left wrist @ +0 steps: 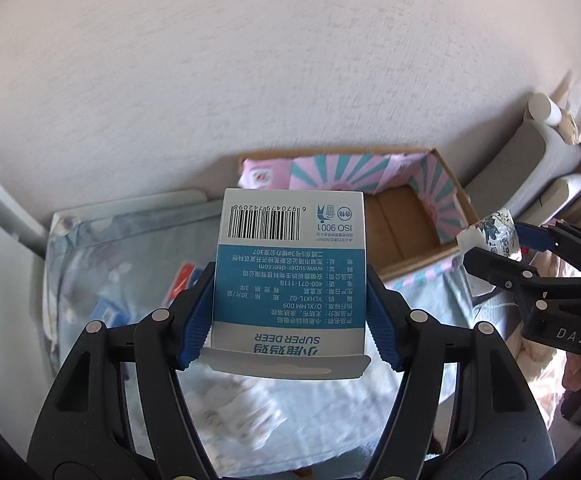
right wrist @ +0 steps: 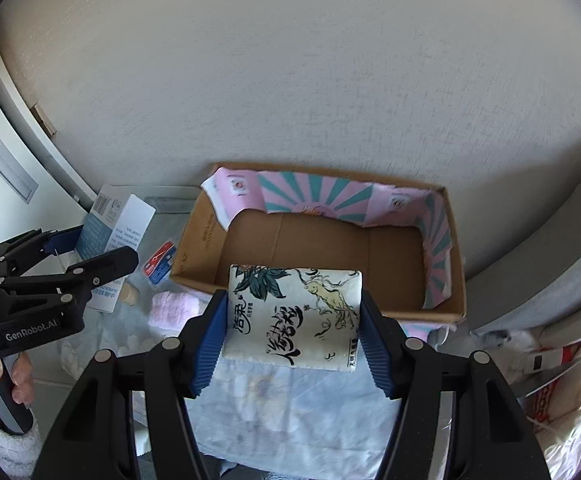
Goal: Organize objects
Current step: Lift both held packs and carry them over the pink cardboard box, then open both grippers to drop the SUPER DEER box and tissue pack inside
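My left gripper (left wrist: 290,312) is shut on a blue and white Super Deer box (left wrist: 290,276), held up above a light blue cloth. It also shows in the right wrist view (right wrist: 110,224). My right gripper (right wrist: 292,328) is shut on a white tissue pack (right wrist: 294,316) with ink-drawn plants, held just in front of an open cardboard box (right wrist: 322,248) lined with pink and teal paper. The cardboard box (left wrist: 406,220) and the tissue pack (left wrist: 490,234) also show in the left wrist view, to the right.
A light blue cloth (right wrist: 290,408) covers the surface. A small red and blue packet (right wrist: 160,262), a small cork-like piece (right wrist: 128,294) and a pink towel (right wrist: 172,308) lie left of the cardboard box. A white textured wall stands behind. Grey cushions (left wrist: 546,156) are at the right.
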The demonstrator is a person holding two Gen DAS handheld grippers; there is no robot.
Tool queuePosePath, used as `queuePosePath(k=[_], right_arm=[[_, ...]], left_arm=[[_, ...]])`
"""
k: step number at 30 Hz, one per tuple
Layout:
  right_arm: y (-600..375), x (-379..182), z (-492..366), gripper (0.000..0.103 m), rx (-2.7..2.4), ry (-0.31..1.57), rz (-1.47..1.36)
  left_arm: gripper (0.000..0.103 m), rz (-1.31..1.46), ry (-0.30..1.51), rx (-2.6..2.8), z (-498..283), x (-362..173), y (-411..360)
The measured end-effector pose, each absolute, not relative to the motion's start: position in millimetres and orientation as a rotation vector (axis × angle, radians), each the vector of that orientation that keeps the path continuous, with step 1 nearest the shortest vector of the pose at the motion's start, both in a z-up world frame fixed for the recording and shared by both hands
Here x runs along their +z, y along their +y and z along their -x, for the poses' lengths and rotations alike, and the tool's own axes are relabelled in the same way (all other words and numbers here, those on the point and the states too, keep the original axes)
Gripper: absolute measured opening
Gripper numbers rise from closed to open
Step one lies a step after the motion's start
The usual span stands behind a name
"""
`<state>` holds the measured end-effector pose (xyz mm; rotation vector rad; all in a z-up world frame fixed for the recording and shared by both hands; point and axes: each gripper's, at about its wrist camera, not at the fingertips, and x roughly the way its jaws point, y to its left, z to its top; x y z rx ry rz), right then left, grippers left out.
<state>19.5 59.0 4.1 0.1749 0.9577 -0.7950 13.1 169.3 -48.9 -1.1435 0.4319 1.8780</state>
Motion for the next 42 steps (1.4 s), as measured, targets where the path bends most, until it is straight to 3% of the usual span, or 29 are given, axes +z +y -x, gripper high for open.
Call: queuePosePath(k=[11,30,42], right_arm=[[-17.8,32.8,-30.0,0.058,-0.795,0.964,-0.186],[-116.1,-54.1,-64.1,0.058,-0.782,1.184,-0.431],[-120.2,-68.8,-53.2,0.058,-0.826,1.203,-0.49]], left_arm=[[0.065,1.189,0.487,1.864,-2.8,-62.6,246.0],[0.065,1.407,0.677,1.793,23.8,-162.9,322.4],[0.065,1.392,0.73,1.766,16.8,-175.3,325.7]])
